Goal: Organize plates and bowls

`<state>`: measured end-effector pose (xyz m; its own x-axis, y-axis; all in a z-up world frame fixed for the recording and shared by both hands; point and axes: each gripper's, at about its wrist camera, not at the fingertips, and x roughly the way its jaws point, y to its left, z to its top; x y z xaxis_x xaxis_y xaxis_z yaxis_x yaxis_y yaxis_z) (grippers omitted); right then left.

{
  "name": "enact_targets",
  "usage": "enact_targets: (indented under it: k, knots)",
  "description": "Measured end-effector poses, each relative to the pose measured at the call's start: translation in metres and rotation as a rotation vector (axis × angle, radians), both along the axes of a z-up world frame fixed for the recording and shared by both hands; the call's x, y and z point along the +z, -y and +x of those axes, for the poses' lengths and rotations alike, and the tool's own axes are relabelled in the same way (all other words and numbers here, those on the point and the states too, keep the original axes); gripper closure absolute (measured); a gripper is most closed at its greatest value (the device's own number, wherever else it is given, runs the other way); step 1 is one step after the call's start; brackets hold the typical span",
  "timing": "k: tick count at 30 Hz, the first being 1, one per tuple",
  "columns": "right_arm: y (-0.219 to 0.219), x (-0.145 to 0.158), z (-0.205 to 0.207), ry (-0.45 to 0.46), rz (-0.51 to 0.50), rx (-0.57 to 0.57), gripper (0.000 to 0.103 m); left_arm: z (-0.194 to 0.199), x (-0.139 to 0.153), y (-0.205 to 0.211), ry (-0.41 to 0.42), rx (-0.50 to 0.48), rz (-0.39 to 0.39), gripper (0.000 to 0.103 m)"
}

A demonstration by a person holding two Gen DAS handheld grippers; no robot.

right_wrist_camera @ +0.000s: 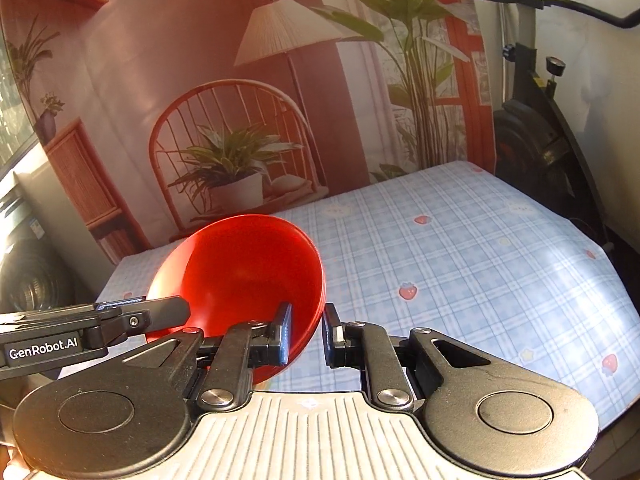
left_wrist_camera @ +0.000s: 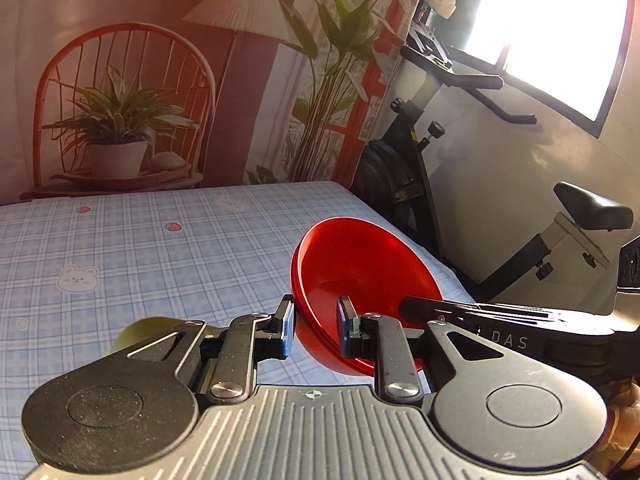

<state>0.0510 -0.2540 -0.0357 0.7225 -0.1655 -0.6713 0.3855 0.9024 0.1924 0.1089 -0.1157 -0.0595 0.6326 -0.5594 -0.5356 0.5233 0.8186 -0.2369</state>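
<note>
grippers share one red bowl

left gripper (left_wrist_camera: 316,326) and right gripper (right_wrist_camera: 306,332) each straddle the rim of the bowl (right_wrist_camera: 244,268), fingers nearly pinched on it at opposite sides, likely for steadiness. it hangs tilted above the checked table (right_wrist_camera: 460,264), toward twelve o'clock. something green (left_wrist_camera: 140,330) lies at nine o'clock.

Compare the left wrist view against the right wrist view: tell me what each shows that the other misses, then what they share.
Only the left wrist view shows a green object partly hidden behind the left gripper, the exercise bike's saddle and a bright window.

Only the right wrist view shows a dark round appliance at the far left, beyond the table's edge.

Both show the red bowl held off the checked tablecloth, with the left gripper on one side of its rim and the right gripper on the other, and the printed backdrop behind.
</note>
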Motion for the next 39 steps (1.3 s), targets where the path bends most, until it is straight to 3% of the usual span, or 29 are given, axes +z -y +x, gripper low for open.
enact_targets:
  k: [8, 14, 18, 27, 39]
  knots:
    - [-0.024, 0.029, 0.057, 0.087, -0.033, 0.097, 0.088, 0.013, 0.047, -0.031, 0.102, 0.08, 0.001, 0.08]
    - [-0.042, 0.013, 0.096, 0.083, -0.007, 0.154, 0.088, 0.027, 0.056, -0.062, 0.104, 0.14, 0.019, 0.08]
    - [-0.05, -0.015, 0.115, 0.032, 0.028, 0.168, 0.088, 0.039, 0.043, -0.075, 0.063, 0.179, 0.054, 0.081]
    - [-0.055, -0.084, 0.12, -0.118, 0.11, 0.149, 0.088, 0.064, -0.024, -0.099, -0.122, 0.176, 0.089, 0.08]
    - [-0.051, -0.126, 0.112, -0.209, 0.147, 0.131, 0.088, 0.067, -0.076, -0.101, -0.233, 0.161, 0.11, 0.08]
